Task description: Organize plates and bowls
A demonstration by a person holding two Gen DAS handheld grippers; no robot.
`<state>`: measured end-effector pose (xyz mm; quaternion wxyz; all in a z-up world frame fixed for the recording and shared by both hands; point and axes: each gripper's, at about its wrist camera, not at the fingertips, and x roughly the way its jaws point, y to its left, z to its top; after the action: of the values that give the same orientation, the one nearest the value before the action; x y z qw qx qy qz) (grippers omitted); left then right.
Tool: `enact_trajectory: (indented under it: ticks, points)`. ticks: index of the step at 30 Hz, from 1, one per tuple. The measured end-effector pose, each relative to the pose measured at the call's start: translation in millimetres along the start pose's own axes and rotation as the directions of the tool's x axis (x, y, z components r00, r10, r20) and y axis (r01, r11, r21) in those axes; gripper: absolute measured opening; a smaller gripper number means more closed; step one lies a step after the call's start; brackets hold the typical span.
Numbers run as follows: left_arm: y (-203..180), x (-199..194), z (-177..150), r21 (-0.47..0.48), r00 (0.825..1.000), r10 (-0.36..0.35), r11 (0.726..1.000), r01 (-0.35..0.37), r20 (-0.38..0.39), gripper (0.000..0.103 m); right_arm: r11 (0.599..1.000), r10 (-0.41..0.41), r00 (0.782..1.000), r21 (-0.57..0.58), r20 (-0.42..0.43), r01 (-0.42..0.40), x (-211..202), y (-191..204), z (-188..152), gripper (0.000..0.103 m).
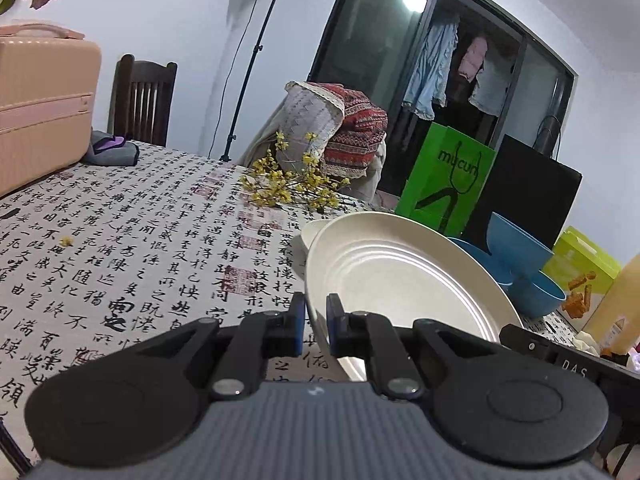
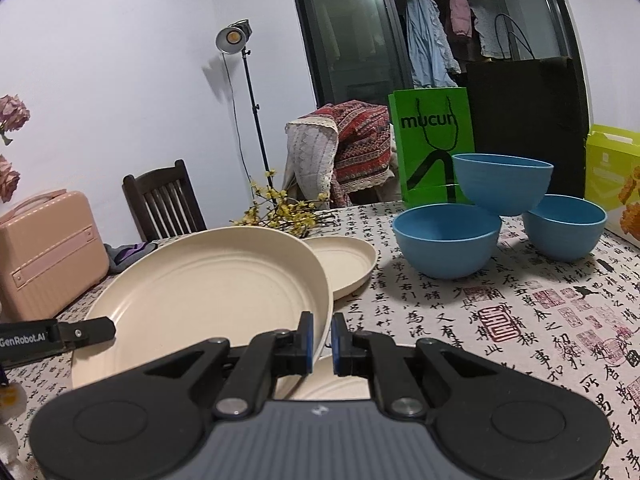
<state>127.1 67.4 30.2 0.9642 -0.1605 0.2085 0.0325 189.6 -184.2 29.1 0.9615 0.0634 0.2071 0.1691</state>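
Note:
A large cream plate [image 1: 400, 276] [image 2: 208, 280] hangs just above the table, gripped from opposite sides. My left gripper [image 1: 316, 320] is shut on its near rim in the left wrist view. My right gripper [image 2: 322, 336] is shut on the other rim, and the left gripper's finger [image 2: 80, 332] shows at the plate's far left. A smaller cream plate [image 2: 344, 264] [image 1: 316, 228] lies behind it. Part of another cream plate [image 2: 336, 384] shows beneath the held one. Three blue bowls stand to the right: two on the cloth [image 2: 448, 240] [image 2: 564, 224] and one [image 2: 504, 180] perched on both.
A pink suitcase [image 1: 40, 112] stands on the table's left end. Yellow flower sprigs [image 2: 280, 212] lie at the far edge. A green paper bag [image 2: 432, 144], a black bag [image 2: 524, 120] and a yellow-green box [image 2: 612, 172] back the bowls. A dark chair [image 2: 164, 200] stands behind the table.

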Motion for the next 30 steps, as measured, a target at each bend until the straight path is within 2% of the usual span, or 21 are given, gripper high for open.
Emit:
enact_trajectory:
  ticks: [30]
  points:
    - [-21, 13, -12, 0.018, 0.999, -0.044, 0.999, 0.045, -0.030, 0.011, 0.999, -0.036, 0.999, 0.030, -0.008, 0.037, -9, -27, -8, 0.009]
